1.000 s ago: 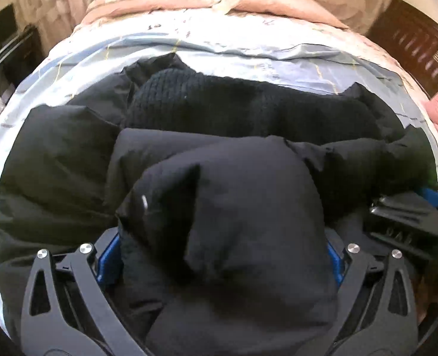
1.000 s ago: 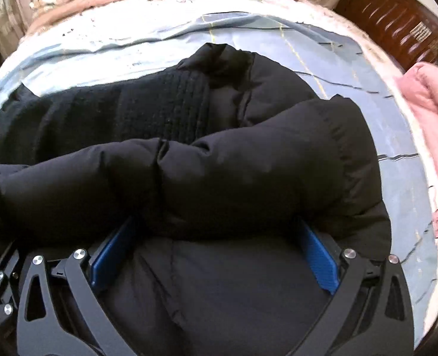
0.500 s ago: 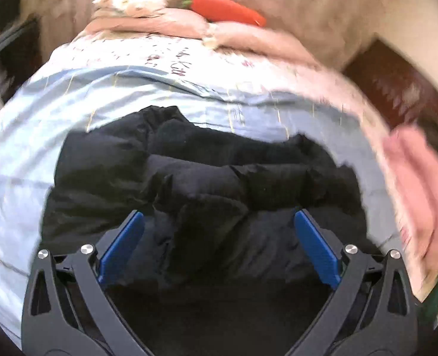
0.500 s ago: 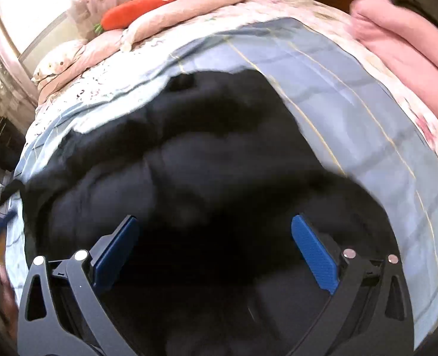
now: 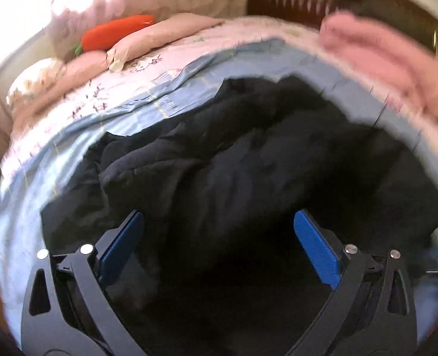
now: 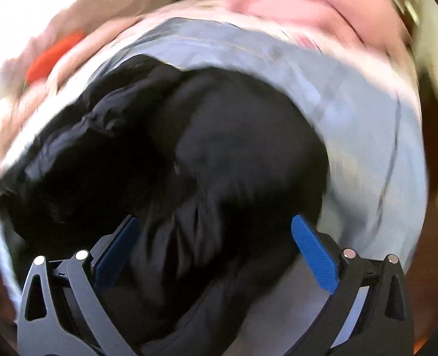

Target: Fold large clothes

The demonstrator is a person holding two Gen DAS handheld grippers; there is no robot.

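Garment: bulky black padded jacket, heaped in a loose bundle on the pale blue checked bedsheet; also seen in the right wrist view, blurred by motion.
Left gripper: blue-padded fingers spread wide, nothing between them; black fabric lies beneath and ahead, contact not clear.
Right gripper: fingers likewise wide apart, empty; a creased fold of the jacket passes under the gap, whether touching cannot be told.
Key relation: jacket straight ahead of and below both grippers; long axis seems to run left to right across the bed, crosswise to the fingers, though blur leaves this uncertain. Neither gripper clearly nearer; left faces the puffy left part, right faces the right end near the sheet's bare area.
Likely step: between grasps, bundle looks partly folded; probably a fresh hold on an edge or a tidy-up comes next.
Surroundings: pink folded blanket at the far right of the bed, well apart from the jacket; orange carrot-shaped plush on peach pillows at the headboard end.
Obstruction: nothing lies between fingers and jacket; the thick slippery padding itself may spring open when released.
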